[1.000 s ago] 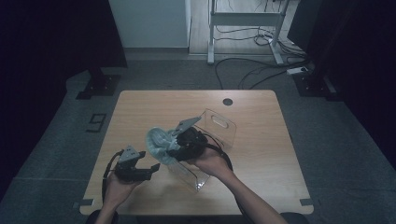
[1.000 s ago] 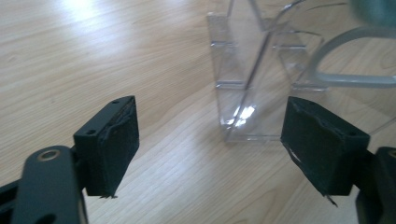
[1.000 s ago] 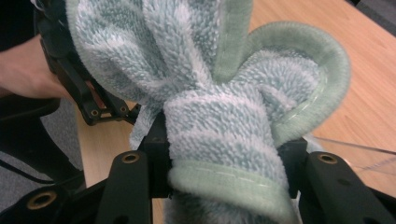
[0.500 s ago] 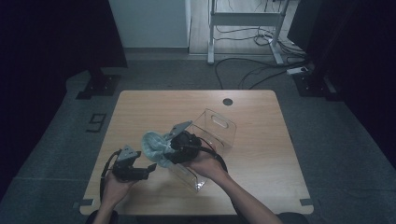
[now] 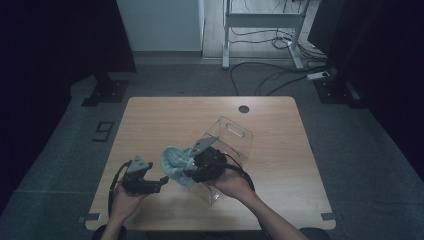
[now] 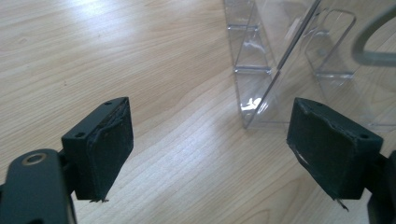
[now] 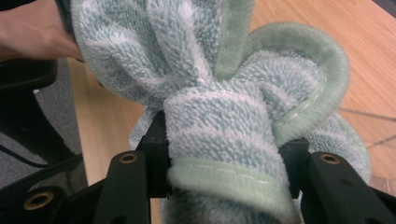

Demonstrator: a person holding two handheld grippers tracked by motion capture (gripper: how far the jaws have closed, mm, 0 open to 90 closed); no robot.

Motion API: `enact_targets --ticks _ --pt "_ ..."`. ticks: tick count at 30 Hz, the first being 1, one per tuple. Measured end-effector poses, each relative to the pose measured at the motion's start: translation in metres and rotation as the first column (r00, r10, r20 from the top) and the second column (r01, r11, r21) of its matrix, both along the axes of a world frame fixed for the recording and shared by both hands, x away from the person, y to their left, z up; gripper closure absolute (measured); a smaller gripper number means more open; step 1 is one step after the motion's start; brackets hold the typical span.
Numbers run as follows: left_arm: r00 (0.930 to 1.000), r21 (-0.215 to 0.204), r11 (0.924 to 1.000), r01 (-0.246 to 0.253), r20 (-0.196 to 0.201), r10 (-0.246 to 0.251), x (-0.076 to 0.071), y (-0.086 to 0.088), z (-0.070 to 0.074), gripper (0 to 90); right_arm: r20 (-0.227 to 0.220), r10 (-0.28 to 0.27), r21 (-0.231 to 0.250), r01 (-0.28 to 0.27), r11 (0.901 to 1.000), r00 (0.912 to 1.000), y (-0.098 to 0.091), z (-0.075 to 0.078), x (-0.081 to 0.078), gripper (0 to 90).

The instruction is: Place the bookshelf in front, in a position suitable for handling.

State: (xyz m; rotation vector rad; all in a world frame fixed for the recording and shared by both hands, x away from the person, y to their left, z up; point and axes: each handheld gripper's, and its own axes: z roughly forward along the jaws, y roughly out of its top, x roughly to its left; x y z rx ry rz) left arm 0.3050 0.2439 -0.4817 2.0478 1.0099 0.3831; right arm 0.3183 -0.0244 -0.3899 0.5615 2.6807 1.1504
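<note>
A pale green fluffy towel (image 5: pixel 175 162) is bunched up in my right gripper (image 5: pixel 187 167), which is shut on it above the table's front middle. In the right gripper view the towel (image 7: pixel 224 116) bulges out between the two black jaws, with a hand behind it at the upper left. My left gripper (image 5: pixel 157 181) is held low at the front left, just left of the towel. Its jaws stand wide apart in the left gripper view, with bare wood between the pads (image 6: pixel 109 144). A clear plastic box (image 5: pixel 227 142) lies on its side behind my right hand.
The wooden table (image 5: pixel 150 120) has a round cable hole (image 5: pixel 243 108) near its far edge. In the left gripper view the clear box (image 6: pixel 289 60) lies ahead at the right. Beyond the table stand a metal frame (image 5: pixel 260 30) and loose cables on the grey floor.
My right gripper has carried the towel a little to the left and lower, closer to my left gripper. The left hand has stayed where it was.
</note>
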Motion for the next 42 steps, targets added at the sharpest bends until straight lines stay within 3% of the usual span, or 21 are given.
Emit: enact_targets --ticks 12,19,27,31,42 --pt "0.9998 -0.022 0.9996 0.019 -0.003 -0.019 -0.004 -0.008 0.006 17.2 0.01 0.003 0.013 -0.003 0.9999 1.0 -0.032 -0.006 -0.024 49.7" --pt "0.9993 -0.027 0.9992 0.03 0.025 -0.029 -0.007 -0.012 0.01 17.4 -0.003 -0.002 0.028 0.002 0.9996 1.0 -0.051 -0.014 -0.037 49.6" --pt "0.9955 -0.053 0.9974 0.047 0.084 -0.043 -0.014 -0.02 0.018 24.3 -0.011 0.0 0.018 0.0 0.9998 0.9999 -0.063 -0.029 -0.049 49.4" --pt "0.9921 -0.017 0.9978 0.065 0.109 -0.062 -0.018 -0.03 0.021 26.1 -0.027 -0.003 0.025 0.004 0.9997 0.9996 -0.066 -0.04 -0.052 49.2" --pt "0.9877 0.015 0.9954 0.095 0.123 -0.096 -0.019 -0.055 0.023 28.8 -0.052 -0.013 0.039 0.015 0.9991 0.9985 -0.071 -0.06 -0.054 49.3"
